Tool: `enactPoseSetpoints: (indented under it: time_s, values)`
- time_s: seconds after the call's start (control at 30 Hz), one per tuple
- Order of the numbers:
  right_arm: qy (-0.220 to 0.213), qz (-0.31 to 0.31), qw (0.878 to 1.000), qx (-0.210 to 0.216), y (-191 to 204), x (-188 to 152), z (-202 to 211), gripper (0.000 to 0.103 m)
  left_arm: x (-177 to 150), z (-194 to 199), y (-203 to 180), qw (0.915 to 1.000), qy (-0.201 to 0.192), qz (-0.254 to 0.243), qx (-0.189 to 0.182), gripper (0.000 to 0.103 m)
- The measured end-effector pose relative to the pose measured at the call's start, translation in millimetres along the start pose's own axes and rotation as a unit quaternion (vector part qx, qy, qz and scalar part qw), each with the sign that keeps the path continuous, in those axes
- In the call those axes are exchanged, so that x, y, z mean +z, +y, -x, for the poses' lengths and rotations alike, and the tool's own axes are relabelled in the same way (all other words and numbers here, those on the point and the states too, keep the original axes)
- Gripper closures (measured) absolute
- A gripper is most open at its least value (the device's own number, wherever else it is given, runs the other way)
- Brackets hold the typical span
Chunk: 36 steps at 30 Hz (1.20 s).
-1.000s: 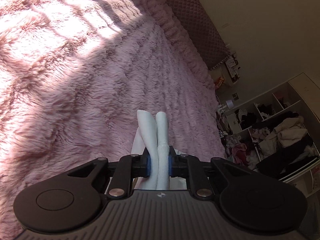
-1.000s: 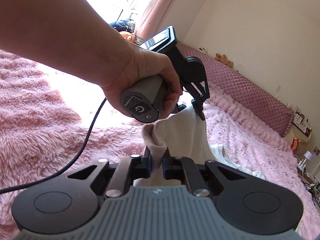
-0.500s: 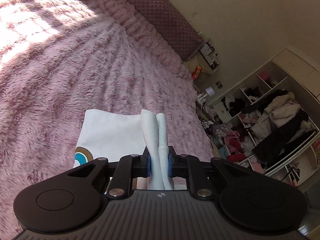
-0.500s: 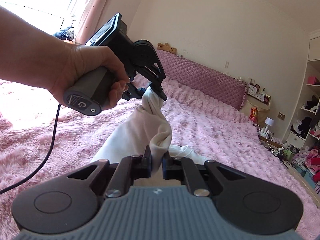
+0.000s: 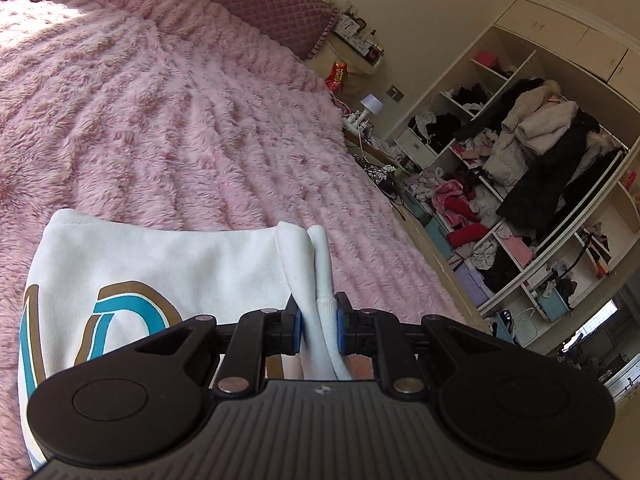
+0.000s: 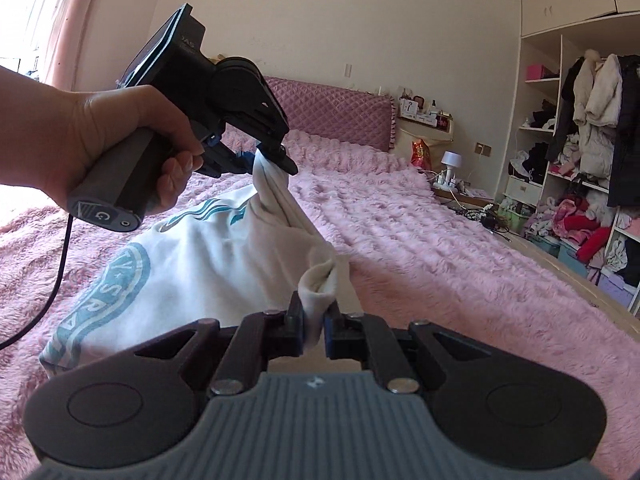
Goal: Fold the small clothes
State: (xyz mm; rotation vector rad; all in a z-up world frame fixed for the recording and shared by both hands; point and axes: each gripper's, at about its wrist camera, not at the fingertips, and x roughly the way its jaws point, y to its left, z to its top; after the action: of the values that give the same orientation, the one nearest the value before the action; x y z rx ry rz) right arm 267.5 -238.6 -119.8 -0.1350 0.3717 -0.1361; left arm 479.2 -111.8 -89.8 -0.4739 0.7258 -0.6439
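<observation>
A small white garment [image 6: 192, 256] with a teal and brown print hangs over the pink furry bedspread [image 6: 420, 232], held up at two points. My left gripper [image 5: 318, 326] is shut on a bunched fold of the white garment [image 5: 160, 264], which spreads to its left. In the right wrist view a hand holds that same left gripper [image 6: 268, 160] up and to the left, pinching the cloth's far corner. My right gripper [image 6: 314, 328] is shut on the near corner. The cloth stretches taut between the two grips.
A quilted mauve headboard [image 6: 332, 112] runs along the far wall. Open shelves [image 5: 520, 184] stuffed with clothes and coats stand to the right of the bed. A bedside stand with a red snack bag [image 6: 419, 152] and a small white lamp [image 6: 451, 162] is beyond. A black cable [image 6: 48, 292] trails at the left.
Both grippers have swung sideways across the bed, still gripping the garment. The cloth has spread out, and its printed face now shows. The shelves have come into view.
</observation>
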Motion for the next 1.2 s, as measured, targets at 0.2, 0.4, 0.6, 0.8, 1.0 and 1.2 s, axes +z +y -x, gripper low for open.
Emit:
enactPoseSetpoints:
  time_s: [0.2, 0.4, 0.6, 0.8, 1.0, 1.2]
  values:
    - [0.027, -0.057, 0.998, 0.010, -29.6, -17.9, -19.7, 0.102, -17.5, -29.3, -12.8, 0.9990, 0.029, -0.020, 0.029, 0.086]
    - [0.031, -0.082, 0.996, 0.014, -43.8, -23.4, -36.7, 0.102, -24.9, -42.2, -18.5, 0.9976, 0.036, -0.029, 0.051, 0.086]
    - [0.037, -0.115, 0.993, 0.010, -47.6, -22.0, -32.5, 0.102, -30.0, -45.1, -33.1, 0.9966, 0.040, -0.041, 0.060, 0.086]
    - [0.042, -0.129, 0.991, -0.003, -47.5, -23.7, -23.2, 0.102, -34.4, -49.7, -44.1, 0.9953, 0.044, -0.062, 0.061, 0.086]
    - [0.050, -0.136, 0.989, -0.008, -44.6, -27.2, -18.6, 0.102, -38.4, -61.9, -50.4, 0.9923, 0.055, -0.080, 0.078, 0.086]
    - [0.078, -0.148, 0.986, -0.014, -44.8, -38.6, -24.2, 0.100, -47.3, -85.5, -48.4, 0.9832, 0.097, -0.115, 0.104, 0.059]
